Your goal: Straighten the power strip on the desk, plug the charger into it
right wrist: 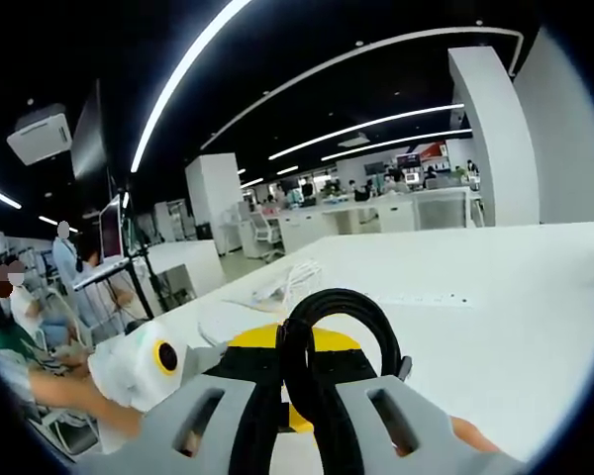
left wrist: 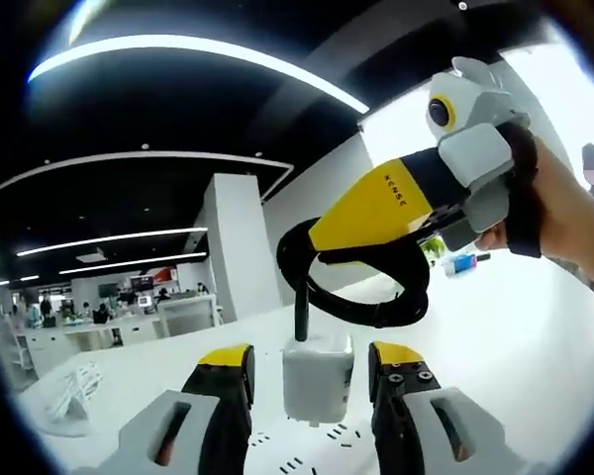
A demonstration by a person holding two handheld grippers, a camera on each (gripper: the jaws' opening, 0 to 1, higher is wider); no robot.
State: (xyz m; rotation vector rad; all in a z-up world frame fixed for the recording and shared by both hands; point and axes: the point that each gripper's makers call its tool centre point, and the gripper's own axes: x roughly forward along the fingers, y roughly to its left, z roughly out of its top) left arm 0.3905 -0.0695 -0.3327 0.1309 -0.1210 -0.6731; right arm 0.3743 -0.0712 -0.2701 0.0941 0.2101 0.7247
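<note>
Up close in the left gripper view, the charger [left wrist: 318, 379] stands upright on the power strip [left wrist: 307, 455] between the left gripper [left wrist: 312, 368]'s parted jaws. In the right gripper view, the right gripper [right wrist: 299, 394] clamps the looped black cable [right wrist: 329, 336] above the white counter [right wrist: 515, 297].

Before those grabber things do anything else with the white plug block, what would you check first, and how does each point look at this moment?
1. Charger stands upright on the power strip: ok.
2. Prongs fully seated in the sockets: cannot tell.
3. Left gripper clear of the charger, jaws apart on either side: ok.
4. Black cable coiled and held by the right gripper: ok.
5. Cable loop hangs just above the charger, clear of the left jaws: ok.
6. Strip lying straight on the desk: cannot tell.
</note>
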